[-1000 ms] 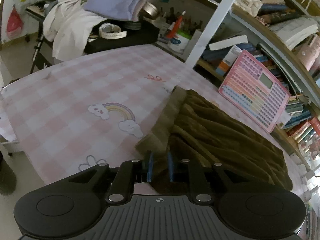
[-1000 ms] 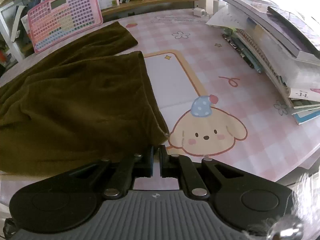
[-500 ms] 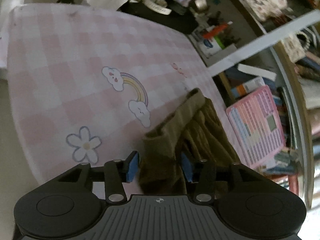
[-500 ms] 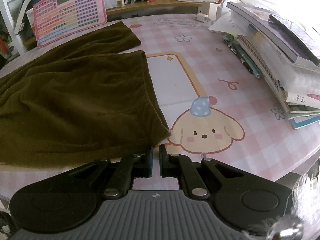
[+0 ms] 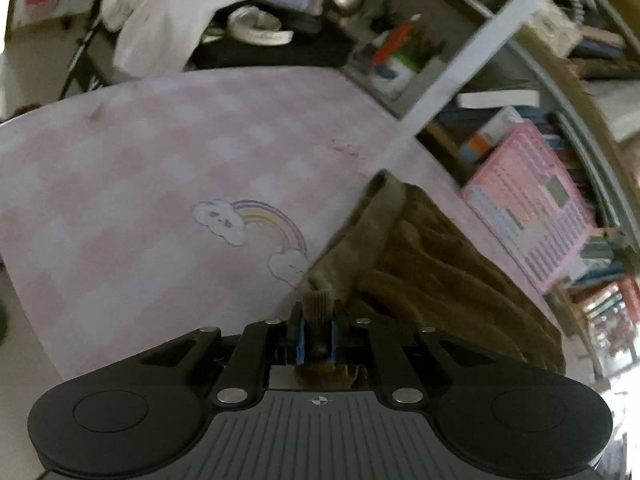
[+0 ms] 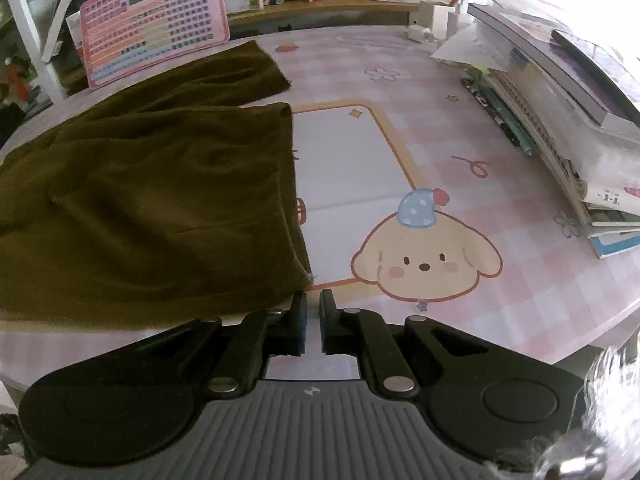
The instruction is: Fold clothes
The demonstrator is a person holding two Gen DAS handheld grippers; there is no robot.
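Dark olive trousers [image 6: 152,200] lie spread on the pink checked table mat [image 6: 500,292], legs pointing to the right. In the left wrist view the waistband end [image 5: 368,236] rises toward my left gripper [image 5: 317,322], which is shut on a pinch of the waistband fabric. My right gripper [image 6: 313,306] is shut and empty just off the near leg's hem corner [image 6: 300,276], close to it but not holding cloth.
A pink keyboard toy [image 6: 154,20] leans against the bookshelf behind the trousers. A stack of books and pens [image 6: 560,120] fills the table's right side. A side table with white clothes [image 5: 160,28] stands beyond the left end.
My left gripper opened around the waistband, then closed on it and lifted a pinch of fabric. My right gripper stayed shut and moved slightly toward the hem.
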